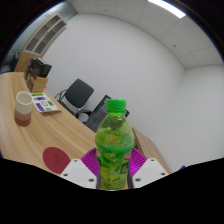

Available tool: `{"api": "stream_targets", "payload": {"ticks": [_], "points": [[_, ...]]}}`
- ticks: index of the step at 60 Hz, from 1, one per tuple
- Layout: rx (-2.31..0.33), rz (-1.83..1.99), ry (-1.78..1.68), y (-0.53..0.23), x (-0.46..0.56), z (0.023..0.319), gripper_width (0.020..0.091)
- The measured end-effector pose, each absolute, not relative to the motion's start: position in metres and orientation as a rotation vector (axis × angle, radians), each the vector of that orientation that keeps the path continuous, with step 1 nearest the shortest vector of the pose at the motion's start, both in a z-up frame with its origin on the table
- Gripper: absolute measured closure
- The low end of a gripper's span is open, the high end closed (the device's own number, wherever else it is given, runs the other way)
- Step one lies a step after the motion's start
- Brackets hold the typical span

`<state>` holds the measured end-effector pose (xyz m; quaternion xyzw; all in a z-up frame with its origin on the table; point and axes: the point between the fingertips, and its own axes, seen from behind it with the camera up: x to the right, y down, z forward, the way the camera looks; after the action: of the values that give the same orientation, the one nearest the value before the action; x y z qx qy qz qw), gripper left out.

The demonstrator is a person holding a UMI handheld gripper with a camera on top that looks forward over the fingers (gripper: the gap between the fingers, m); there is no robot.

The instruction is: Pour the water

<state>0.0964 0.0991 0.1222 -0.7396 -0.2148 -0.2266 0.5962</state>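
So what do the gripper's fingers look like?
The gripper has two pale, whitish fingers, blocky and angular. Each has a bright magenta pad on its inner side. No cables or markings show.

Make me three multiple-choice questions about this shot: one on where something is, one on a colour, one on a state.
1. Where is the bottle?
A. between the tongs' fingers
B. on a chair
C. lying on the floor
2. What colour is the bottle's cap?
A. red
B. green
C. white
3. How does the bottle stand?
A. upright, capped
B. on its side
C. upside down

Answers: 1 A, the tongs flank its lower body; 2 B, the cap is bright green; 3 A, its cap is on top.
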Motion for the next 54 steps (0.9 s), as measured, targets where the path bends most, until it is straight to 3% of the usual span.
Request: {"api": "stream_targets", "payload": {"ticks": [17, 35, 44, 54], "points": [[-1.506, -0.948, -1.183, 0.108, -0.044, 0.138, 0.0753], [-1.114, -1.409, -1.644, 0.130, -0.101, 0.158, 0.0752], [-0.985, -1.568, -1.805, 0.140, -0.100, 0.145, 0.0752], [-1.029, -1.575, -1.811, 0.140, -0.092, 0.134, 0.0752]]}}
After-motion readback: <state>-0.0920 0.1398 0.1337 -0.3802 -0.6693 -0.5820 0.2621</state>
